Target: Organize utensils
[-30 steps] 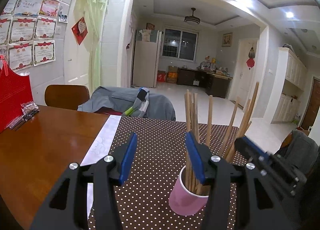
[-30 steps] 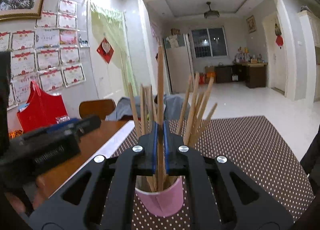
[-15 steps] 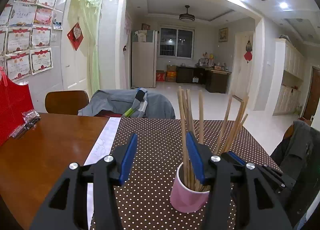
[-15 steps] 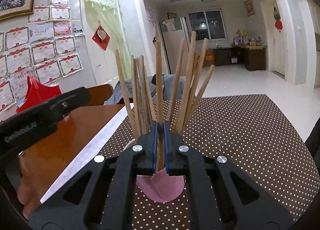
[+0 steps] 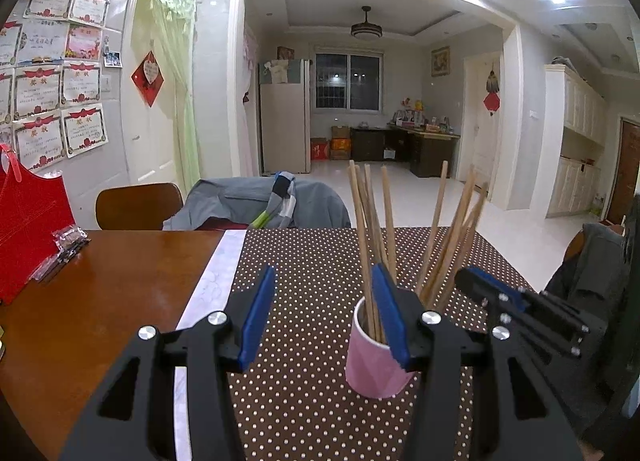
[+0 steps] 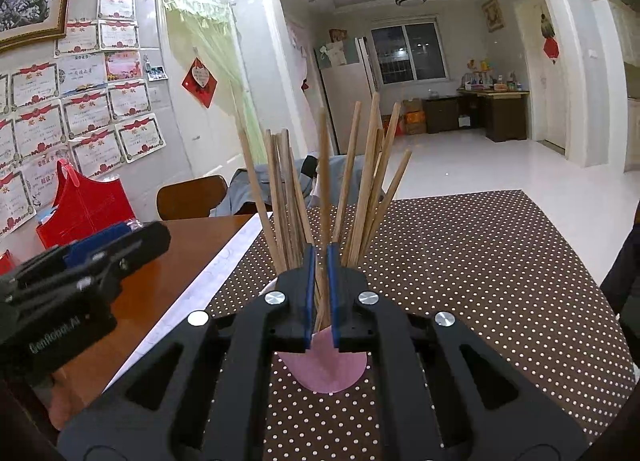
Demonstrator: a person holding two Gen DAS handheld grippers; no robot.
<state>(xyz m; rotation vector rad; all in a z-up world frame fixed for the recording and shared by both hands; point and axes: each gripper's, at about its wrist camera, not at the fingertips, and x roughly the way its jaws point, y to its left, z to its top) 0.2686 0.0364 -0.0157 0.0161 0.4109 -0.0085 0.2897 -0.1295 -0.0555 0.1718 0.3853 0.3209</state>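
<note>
Chopsticks [image 6: 324, 181]: pale wooden sticks, fanned upright and leaning outward in a pink cup [image 6: 332, 371] on the dotted brown mat [image 6: 460, 261]. Right gripper [image 6: 319, 289] has one stick between its blue pads, jaws nearly closed but just starting to part; left gripper [image 5: 324, 317] stands open and empty, its right finger [image 5: 390, 313] just beside the cup rim. Risk: the light cup looks top-heavy, so a stick released off-centre, or the left finger bumping the rim, could tip it and scatter the bundle.
</note>
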